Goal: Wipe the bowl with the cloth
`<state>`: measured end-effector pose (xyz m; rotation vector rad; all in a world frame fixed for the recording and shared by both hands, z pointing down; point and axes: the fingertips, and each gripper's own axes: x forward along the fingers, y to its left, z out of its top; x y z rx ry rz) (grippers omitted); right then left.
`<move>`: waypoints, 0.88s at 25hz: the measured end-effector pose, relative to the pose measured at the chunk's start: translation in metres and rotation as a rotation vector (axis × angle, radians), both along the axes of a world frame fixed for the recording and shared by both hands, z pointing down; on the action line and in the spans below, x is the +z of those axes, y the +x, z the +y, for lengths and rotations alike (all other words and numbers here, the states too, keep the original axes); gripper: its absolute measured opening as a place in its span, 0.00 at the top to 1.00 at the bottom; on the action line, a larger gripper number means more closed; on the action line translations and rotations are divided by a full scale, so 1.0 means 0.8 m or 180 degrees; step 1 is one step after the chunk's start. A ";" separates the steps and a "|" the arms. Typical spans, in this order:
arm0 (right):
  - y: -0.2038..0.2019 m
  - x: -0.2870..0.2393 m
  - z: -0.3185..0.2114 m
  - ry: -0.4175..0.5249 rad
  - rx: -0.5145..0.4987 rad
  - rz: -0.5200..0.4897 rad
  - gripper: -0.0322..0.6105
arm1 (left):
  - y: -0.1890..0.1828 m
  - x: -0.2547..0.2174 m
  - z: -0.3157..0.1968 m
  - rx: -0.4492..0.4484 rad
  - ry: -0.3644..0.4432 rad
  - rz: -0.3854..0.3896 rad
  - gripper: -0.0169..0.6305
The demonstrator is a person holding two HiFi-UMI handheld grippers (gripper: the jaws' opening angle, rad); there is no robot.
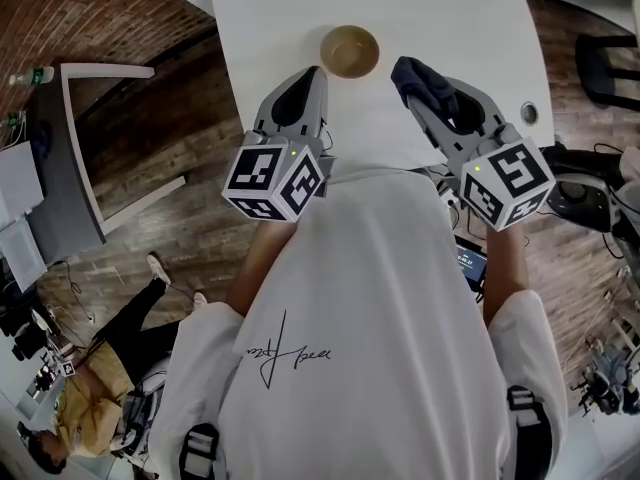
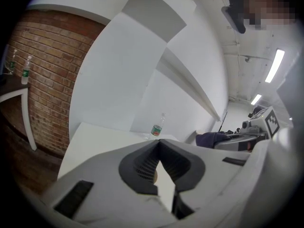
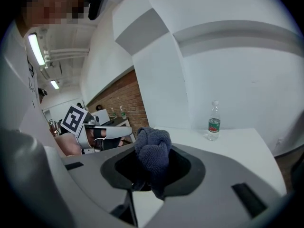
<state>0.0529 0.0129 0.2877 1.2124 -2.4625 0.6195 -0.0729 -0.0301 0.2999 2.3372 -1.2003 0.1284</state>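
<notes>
Left hand-held gripper (image 2: 159, 141) is closed, empty; right hand-held gripper (image 3: 154, 161) clamps the dark-blue cloth (image 3: 151, 145); wooden bowl (image 1: 349, 50) sits mid-desk (image 1: 460, 18).

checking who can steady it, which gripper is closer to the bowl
Left, judging by the head view. The left gripper, shut and empty, has its tips just below-left of the bowl. The right gripper, shut on the cloth, sits below-right, slightly farther off.
</notes>
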 end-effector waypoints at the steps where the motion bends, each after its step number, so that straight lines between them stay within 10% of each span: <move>1: 0.000 -0.002 0.001 0.0008 -0.0013 0.0007 0.76 | -0.002 -0.003 0.001 -0.0003 0.0016 0.0003 0.99; 22: -0.002 -0.014 0.014 0.0034 -0.0161 0.0080 0.76 | 0.001 -0.028 0.012 0.0029 0.0129 0.0029 0.99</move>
